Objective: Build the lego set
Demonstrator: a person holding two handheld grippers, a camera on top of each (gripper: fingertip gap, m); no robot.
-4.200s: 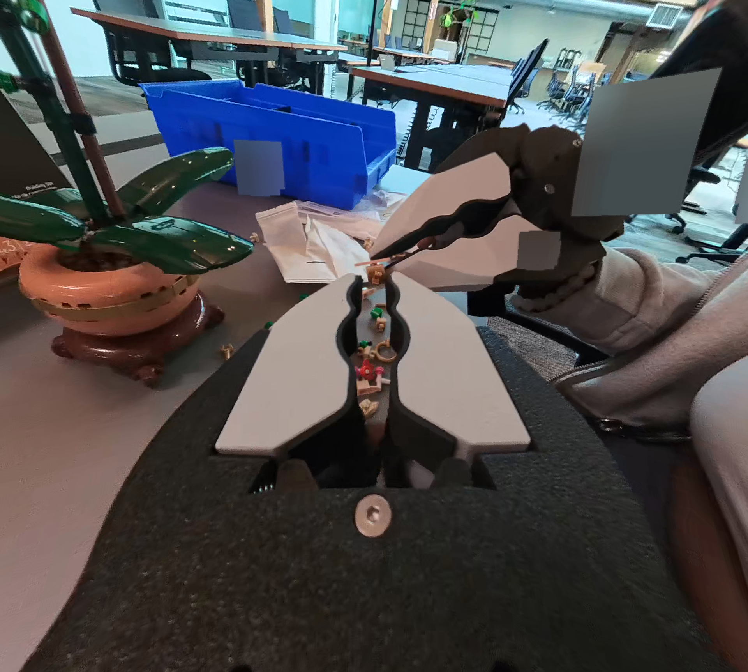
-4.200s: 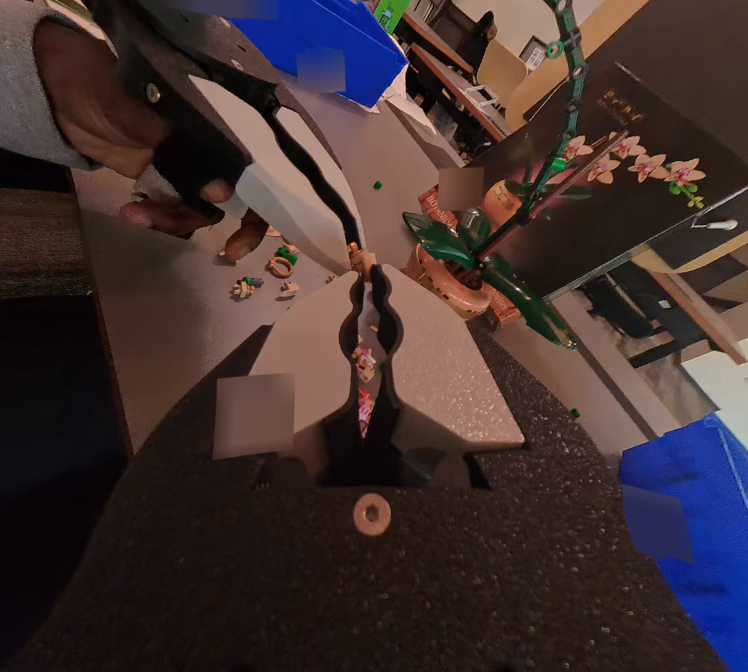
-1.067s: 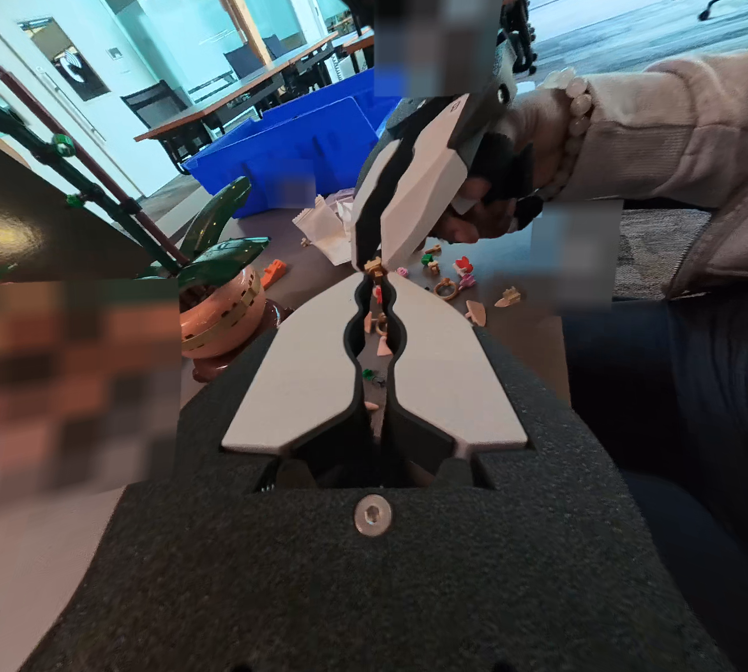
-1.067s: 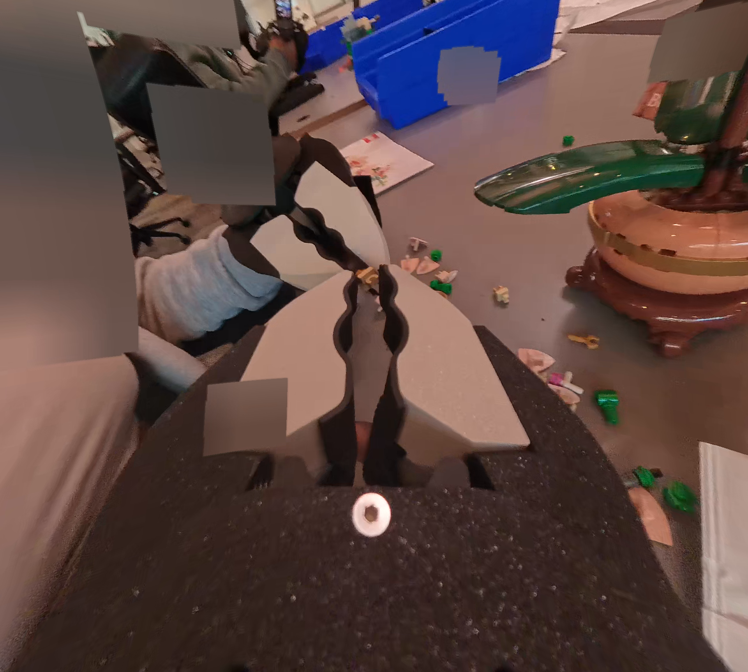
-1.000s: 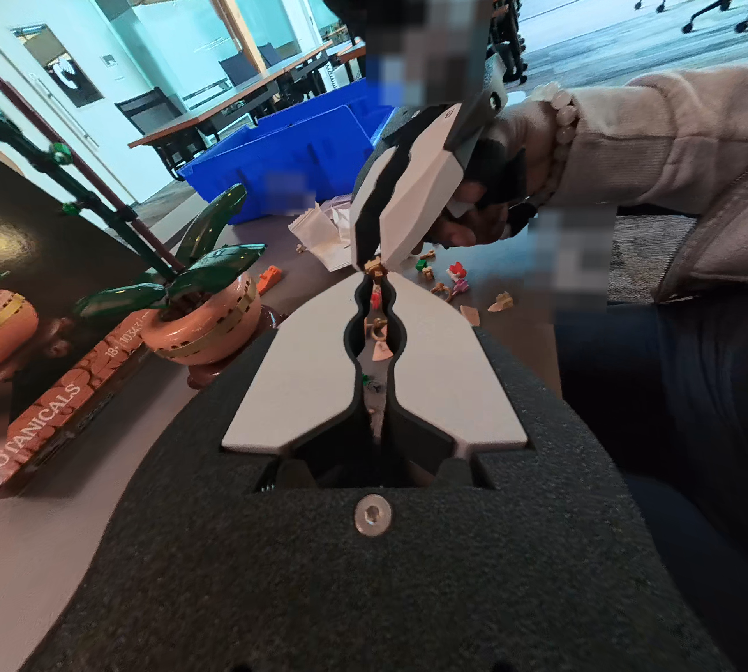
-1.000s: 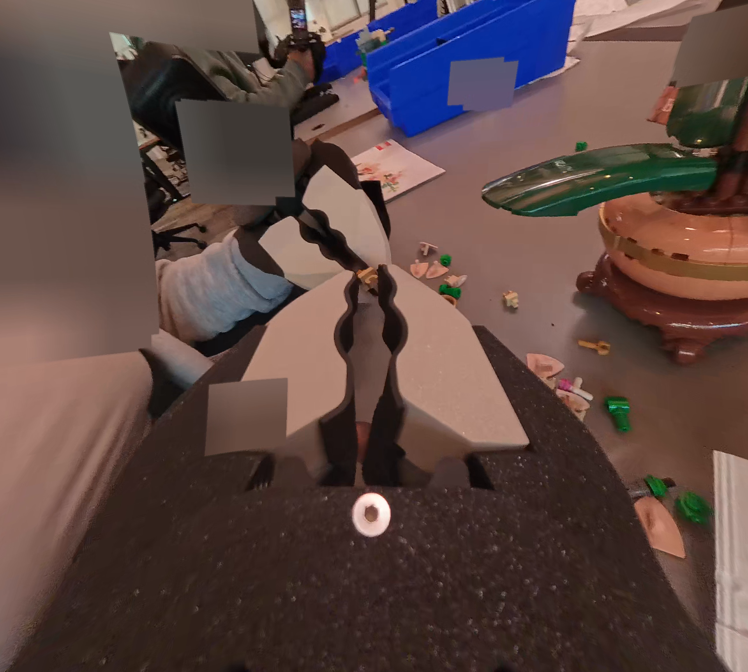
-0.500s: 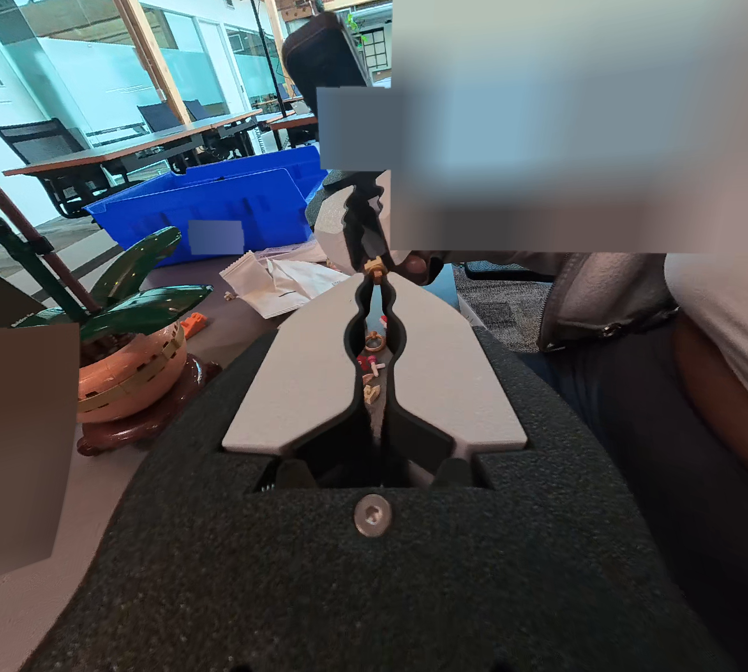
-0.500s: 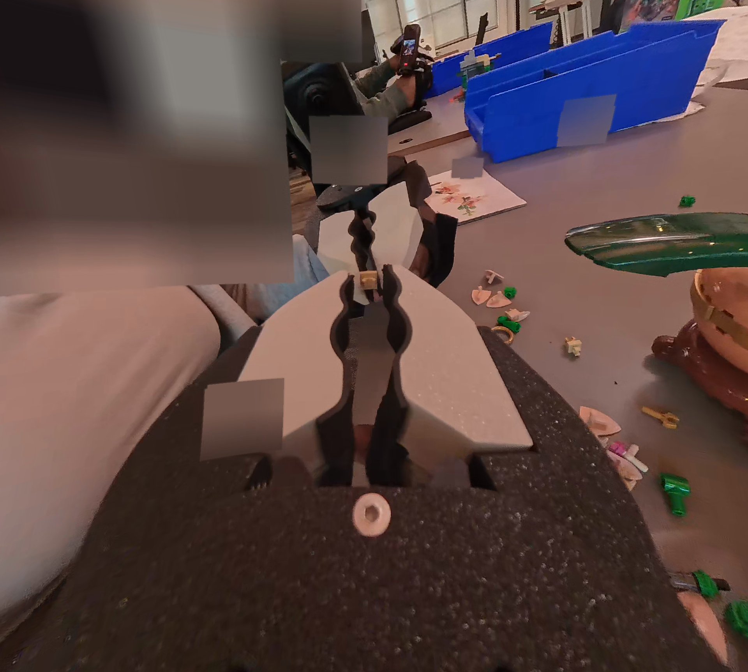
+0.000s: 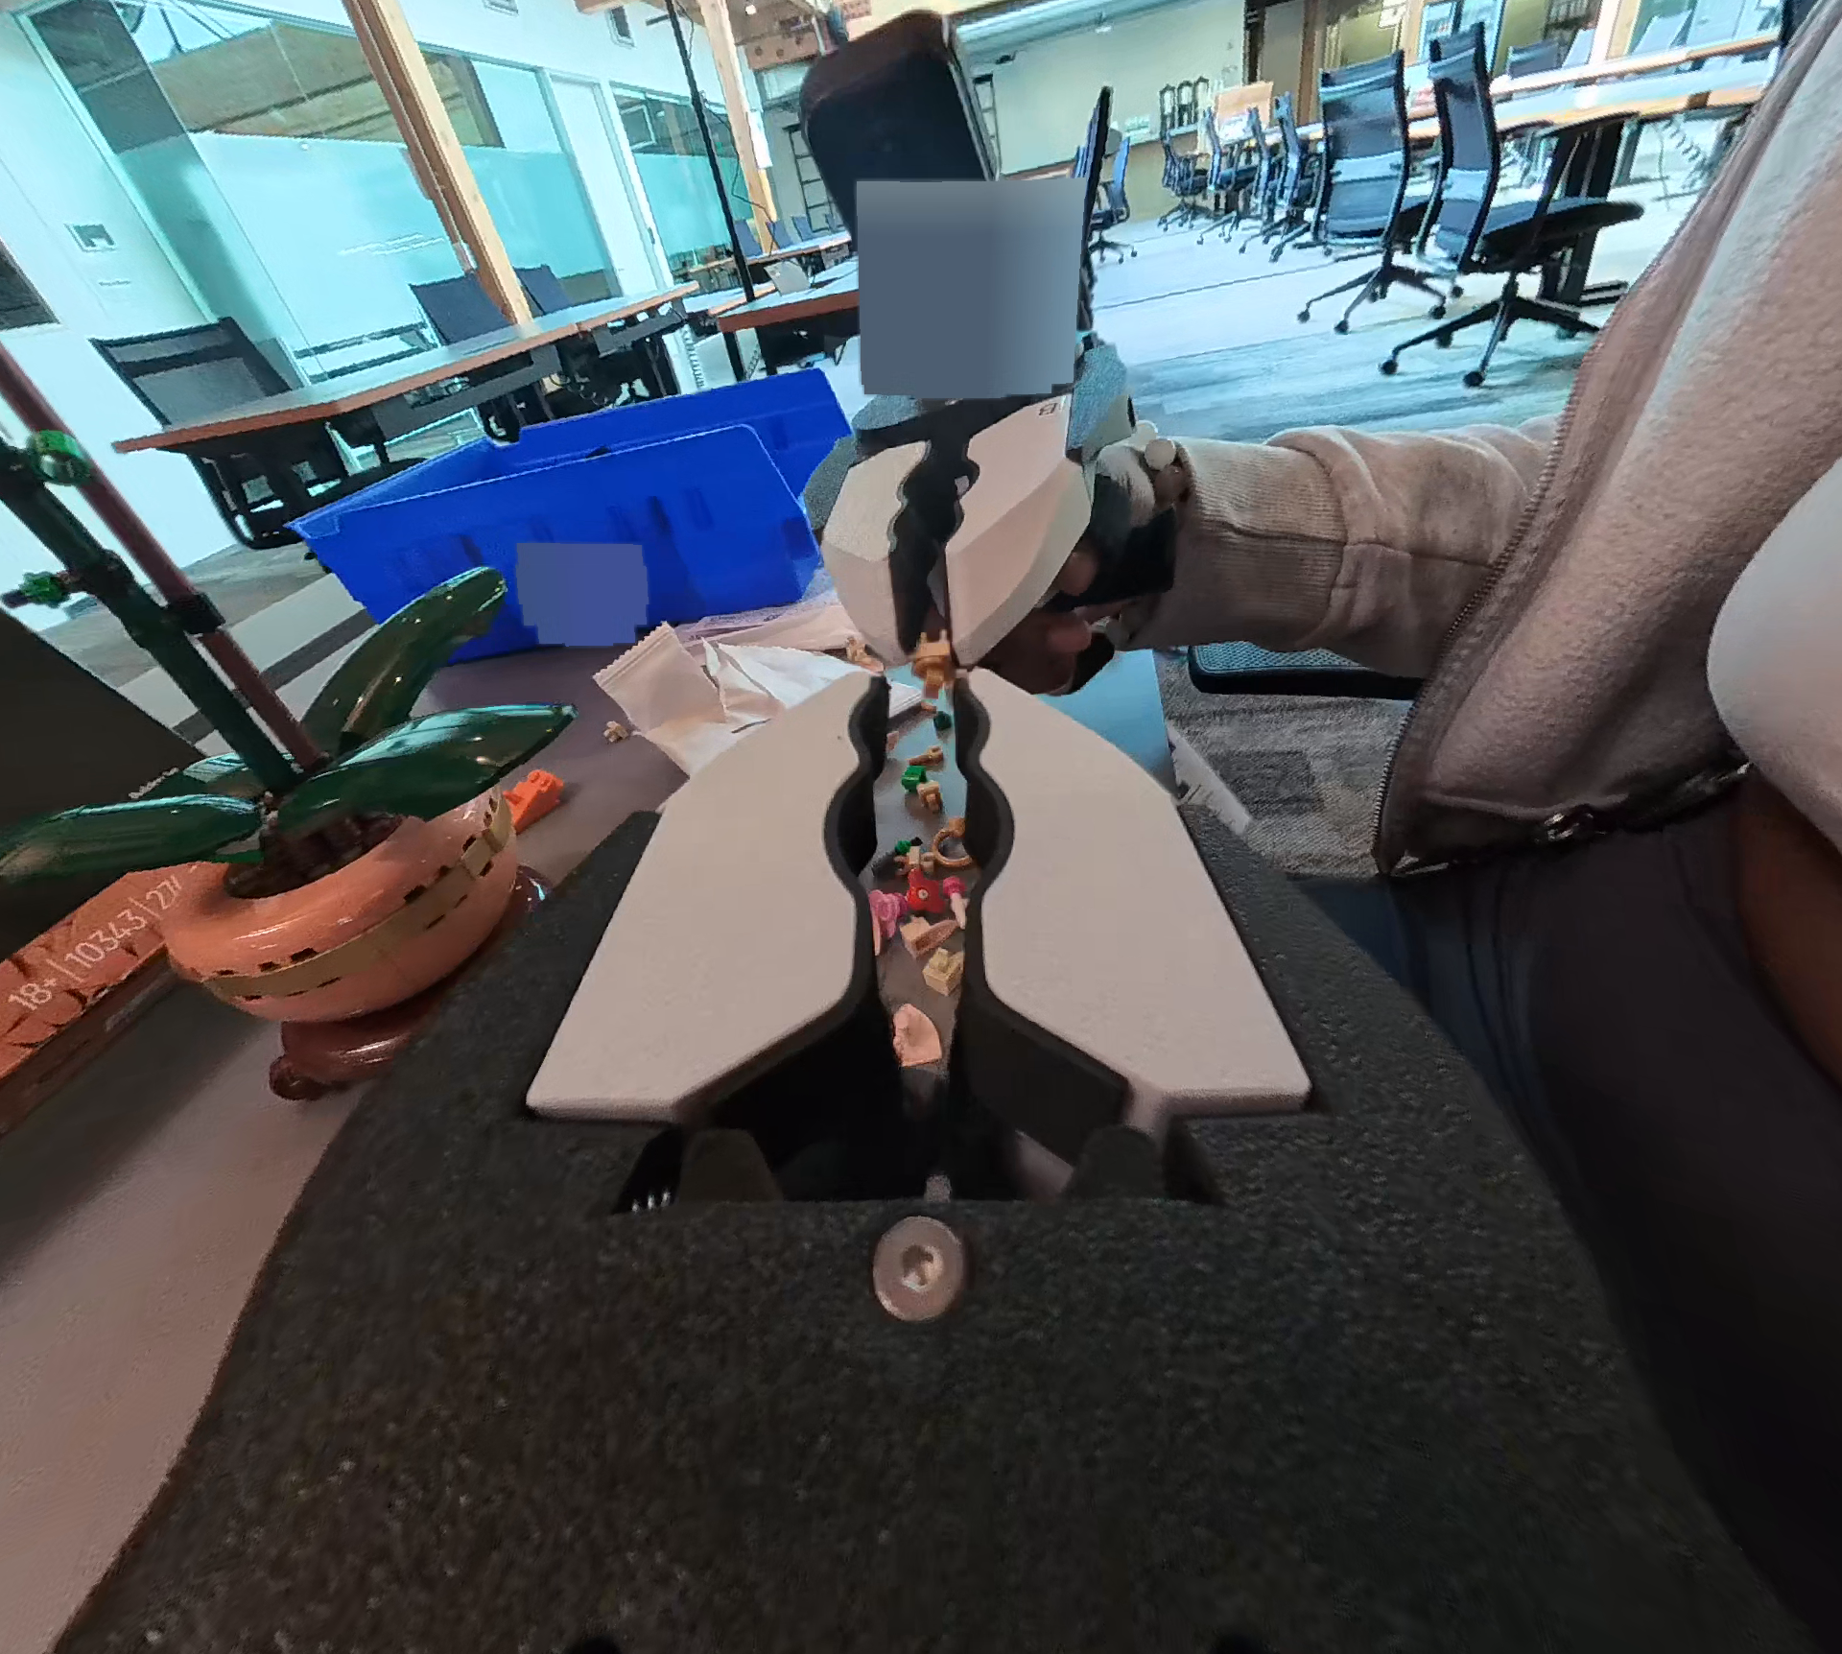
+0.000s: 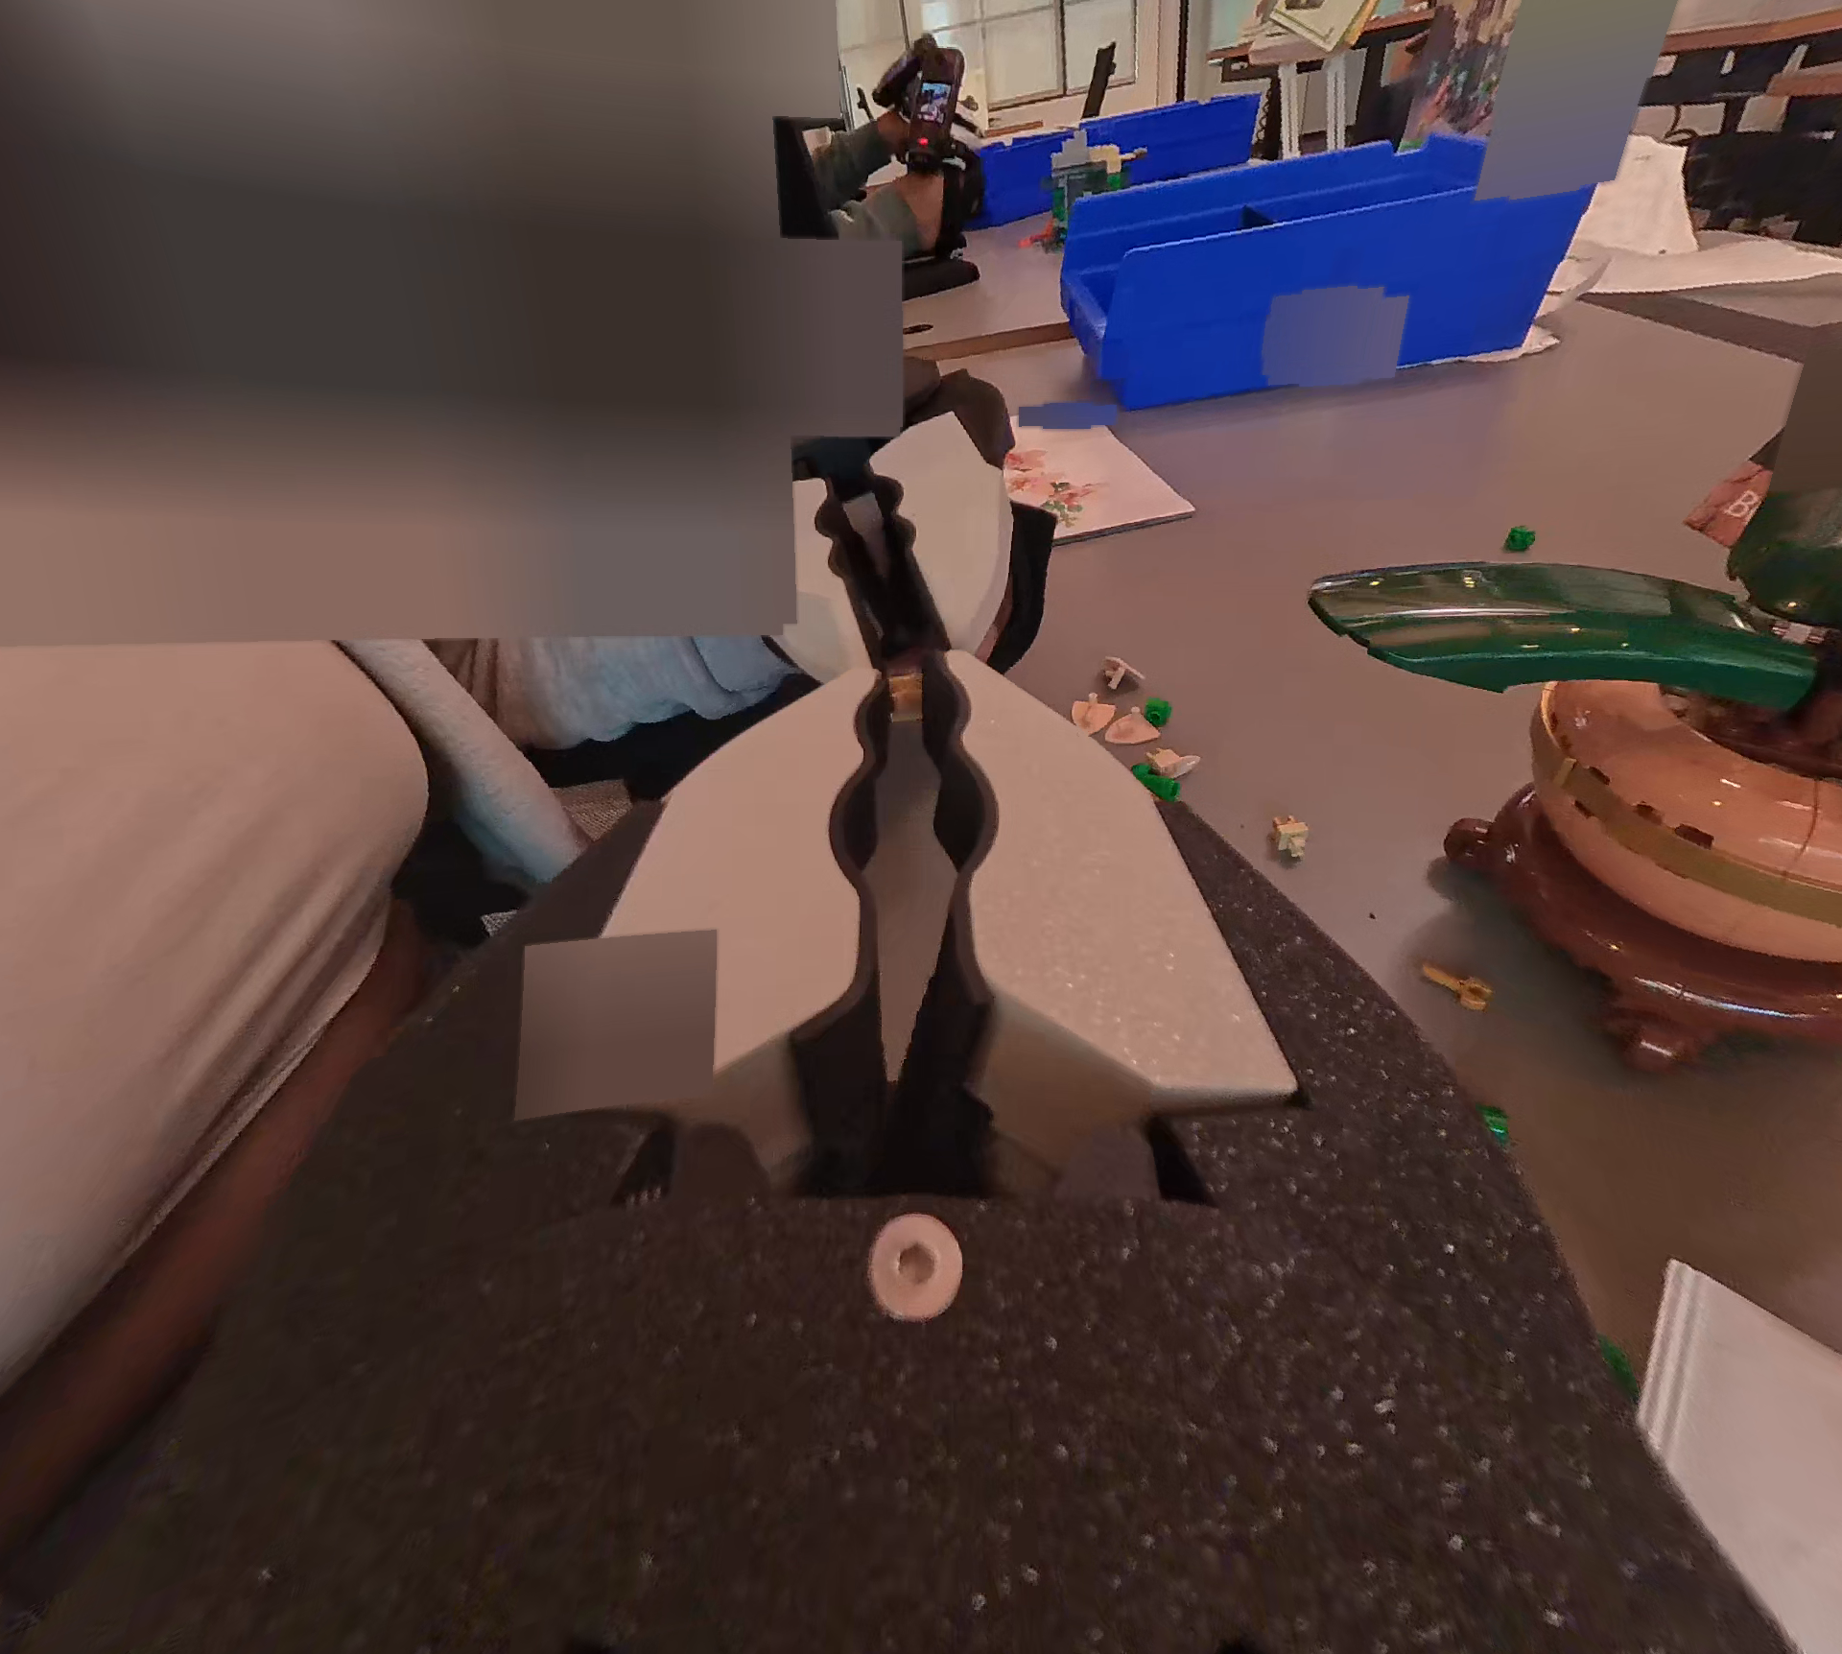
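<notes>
My right gripper point(image 10: 907, 684) is shut on a small tan Lego piece point(image 10: 905, 697) at its fingertips. My left gripper point(image 9: 919, 689) faces it tip to tip, jaws slightly parted. In the left wrist view the tan piece point(image 9: 932, 667) hangs from the right gripper point(image 9: 932, 644) and reaches down to the left gripper's right fingertip point(image 9: 965, 699). Both grippers are held above the grey table. The built orchid pot point(image 9: 349, 918) with green leaves stands left of the left gripper; it also shows in the right wrist view point(image 10: 1675, 819).
Loose small pieces point(image 9: 927, 879) lie on the table point(image 10: 1296, 609) under the grippers and beside the pot point(image 10: 1136, 719). A blue bin point(image 9: 598, 510), plastic bags point(image 9: 698, 689), a set box point(image 9: 70, 988) and an instruction booklet point(image 10: 1086, 480) lie around. The person's sleeve point(image 9: 1346, 550) is close by. Only a small space, under 4 cm, lies between the two pairs of fingers. Left tips and right tips are each some 15 centimetres from the built orchid pot point(image 9: 349, 918).
Both grippers have tilted and lifted slightly while staying tip to tip. The left gripper's fingertips have parted a little from the tan piece; the right gripper still grips it.
</notes>
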